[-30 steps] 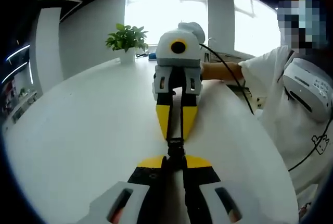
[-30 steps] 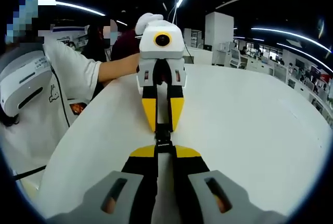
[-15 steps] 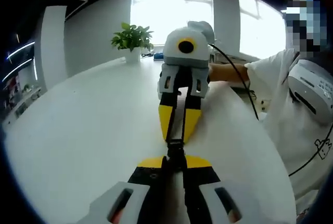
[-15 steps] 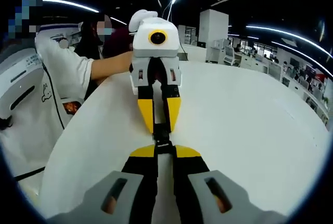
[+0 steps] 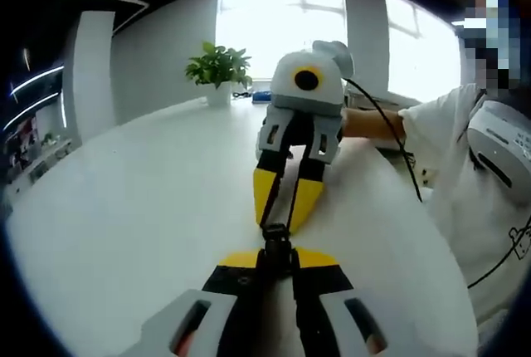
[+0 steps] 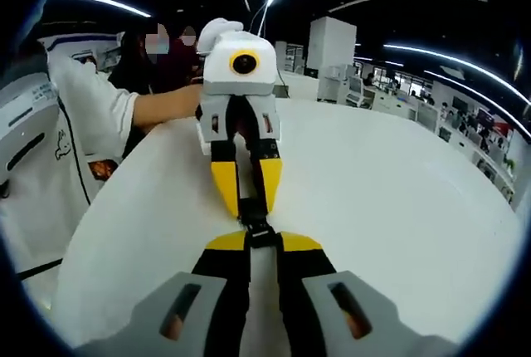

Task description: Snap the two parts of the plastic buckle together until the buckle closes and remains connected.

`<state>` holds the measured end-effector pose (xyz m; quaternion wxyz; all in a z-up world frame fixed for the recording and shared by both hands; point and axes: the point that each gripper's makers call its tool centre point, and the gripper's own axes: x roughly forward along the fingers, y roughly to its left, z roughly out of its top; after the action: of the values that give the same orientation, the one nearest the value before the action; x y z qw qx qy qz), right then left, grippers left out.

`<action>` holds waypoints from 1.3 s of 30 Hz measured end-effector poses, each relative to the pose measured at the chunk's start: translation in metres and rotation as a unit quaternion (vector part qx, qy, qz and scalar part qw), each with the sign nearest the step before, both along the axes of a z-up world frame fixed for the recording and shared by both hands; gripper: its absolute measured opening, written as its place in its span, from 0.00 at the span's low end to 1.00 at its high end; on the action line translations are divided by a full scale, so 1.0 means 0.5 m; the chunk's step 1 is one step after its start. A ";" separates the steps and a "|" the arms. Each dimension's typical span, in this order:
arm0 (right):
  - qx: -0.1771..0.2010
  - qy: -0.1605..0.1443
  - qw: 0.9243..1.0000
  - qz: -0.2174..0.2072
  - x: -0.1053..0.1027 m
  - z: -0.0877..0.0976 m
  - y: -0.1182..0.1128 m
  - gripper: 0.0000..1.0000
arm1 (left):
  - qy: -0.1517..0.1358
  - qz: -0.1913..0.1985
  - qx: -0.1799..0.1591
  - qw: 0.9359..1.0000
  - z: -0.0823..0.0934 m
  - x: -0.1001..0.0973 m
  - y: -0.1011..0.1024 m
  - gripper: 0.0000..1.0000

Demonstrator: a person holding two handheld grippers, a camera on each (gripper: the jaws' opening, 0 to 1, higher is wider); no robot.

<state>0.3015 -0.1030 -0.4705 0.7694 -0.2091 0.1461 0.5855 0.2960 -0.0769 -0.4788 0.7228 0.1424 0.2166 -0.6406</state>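
A small black plastic buckle [image 5: 277, 241] hangs just above the white table [image 5: 141, 207], held from both ends. In the left gripper view my left gripper [image 5: 278, 259] is shut on its near end. The right gripper [image 5: 279, 221] faces me, yellow-tipped and shut on the far end. In the right gripper view the same buckle [image 6: 254, 227] sits between my right gripper [image 6: 251, 246] and the facing left gripper [image 6: 247, 206]. The two halves meet tip to tip. Whether they are latched is too small to tell.
A potted plant [image 5: 219, 70] stands at the far edge of the table. A person in a white shirt [image 5: 465, 166] sits along one side, an arm and a black cable [image 5: 382, 137] reaching to the gripper. The same person [image 6: 66, 133] shows in the right gripper view.
Both grippers stay shut on the buckle. The facing gripper has rolled a little in each view, and both cameras have shifted slightly.
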 end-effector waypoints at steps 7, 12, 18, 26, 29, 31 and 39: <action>0.019 0.013 1.000 0.000 -0.004 0.001 0.000 0.17 | 0.010 0.020 -0.020 1.000 0.017 0.013 0.005 0.21; 0.019 0.021 1.000 0.007 -0.009 0.002 0.002 0.21 | 0.012 0.019 -0.016 1.000 0.016 0.003 0.007 0.23; 0.036 0.037 0.999 0.013 -0.003 0.015 0.000 0.21 | 0.009 0.016 -0.017 1.000 0.022 -0.005 0.009 0.23; 0.034 0.043 0.998 0.022 0.007 0.007 -0.001 0.20 | 0.009 0.017 -0.011 1.000 0.017 -0.004 0.011 0.22; 0.033 0.048 0.998 0.025 0.006 0.000 0.001 0.20 | 0.010 0.016 -0.009 1.000 0.013 -0.006 0.009 0.23; 0.037 0.049 0.998 0.025 0.007 0.002 0.002 0.20 | 0.012 0.015 -0.008 1.000 0.010 -0.007 0.009 0.23; 0.030 0.050 0.998 0.035 0.006 -0.002 0.008 0.18 | 0.012 0.020 -0.004 1.000 0.005 -0.001 0.011 0.21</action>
<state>0.3047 -0.0991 -0.4716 0.7460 -0.1613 0.1592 0.6262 0.2957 -0.0712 -0.4761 0.7333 0.1271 0.2252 -0.6289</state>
